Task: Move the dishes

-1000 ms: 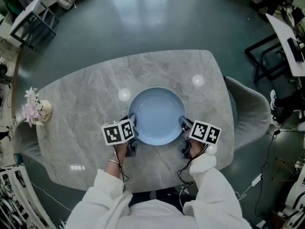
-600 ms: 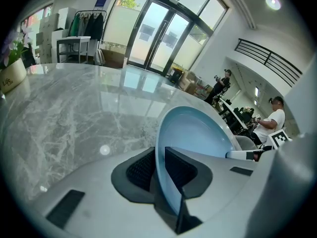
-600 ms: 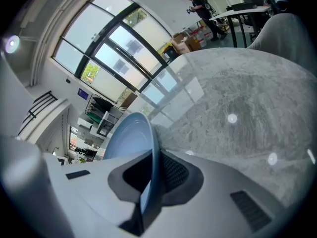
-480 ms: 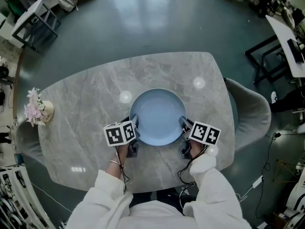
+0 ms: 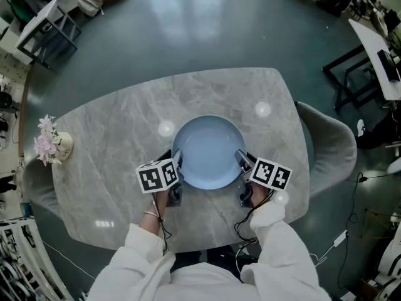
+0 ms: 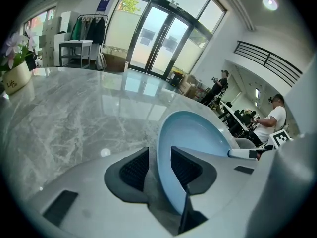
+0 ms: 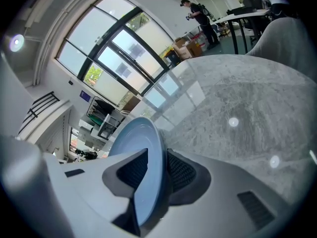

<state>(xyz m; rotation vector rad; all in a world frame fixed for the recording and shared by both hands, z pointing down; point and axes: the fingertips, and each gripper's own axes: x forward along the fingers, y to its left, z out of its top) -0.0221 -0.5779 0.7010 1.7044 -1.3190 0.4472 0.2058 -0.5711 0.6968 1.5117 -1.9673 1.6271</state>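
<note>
Head view: the round pale-blue plate (image 5: 208,152) lies flat at the middle of the grey marble bench (image 5: 113,137). The left tongs (image 5: 178,167) are at its lower-left rim and the right tongs (image 5: 241,162) at its lower-right rim

Left gripper view: the tongs have just been opening, and the rim stands loose between wide pads (image 6: 134,168)

Right gripper view: likewise just opened, pads (image 7: 181,171) spread off the rim

The plate looks set down and released
</note>
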